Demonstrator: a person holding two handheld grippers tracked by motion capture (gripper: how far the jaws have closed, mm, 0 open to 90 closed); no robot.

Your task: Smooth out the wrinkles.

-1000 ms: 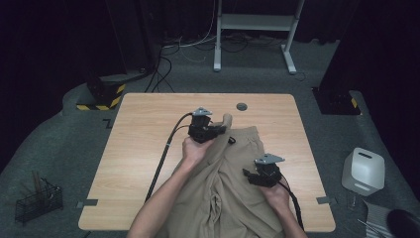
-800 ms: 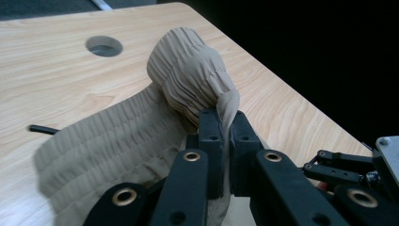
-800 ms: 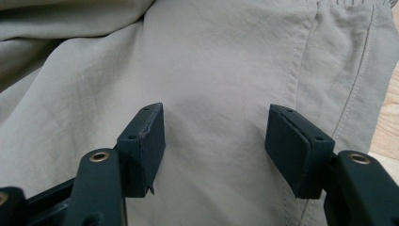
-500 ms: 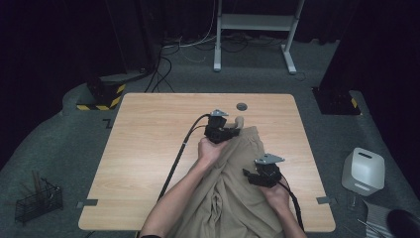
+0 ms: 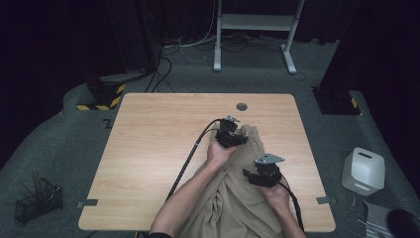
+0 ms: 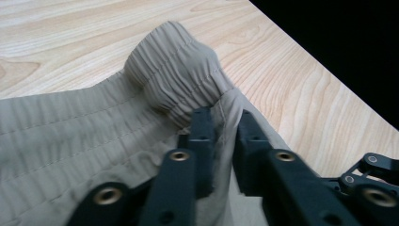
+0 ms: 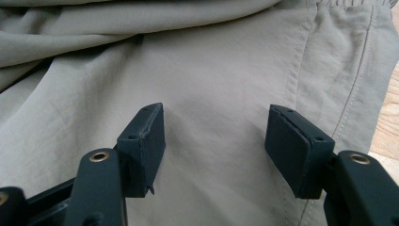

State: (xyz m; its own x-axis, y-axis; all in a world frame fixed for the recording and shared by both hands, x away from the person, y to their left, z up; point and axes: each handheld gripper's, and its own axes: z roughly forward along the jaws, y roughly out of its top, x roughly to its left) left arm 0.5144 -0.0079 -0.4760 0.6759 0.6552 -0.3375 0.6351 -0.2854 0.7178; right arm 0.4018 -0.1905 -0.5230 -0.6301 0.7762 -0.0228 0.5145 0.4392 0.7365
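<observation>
A khaki garment lies crumpled on the wooden table and hangs over its near edge. Its gathered elastic waistband bunches up just ahead of my left gripper. That gripper's jaws have just been opening and now stand slightly apart, with a fold of the cloth still between them. In the high view the left gripper sits at the garment's far end. My right gripper rests lower on the cloth. Its jaws stand wide open over flat fabric beside a stitched seam.
A black cable trails from the left gripper across the table to the near edge. A round grey cap sits in the tabletop at the back. On the floor stand a white box at the right and a wire basket at the left.
The left gripper has moved right across the table and lower, taking the waistband end with it, and its jaws have parted. The right gripper has stayed put.
</observation>
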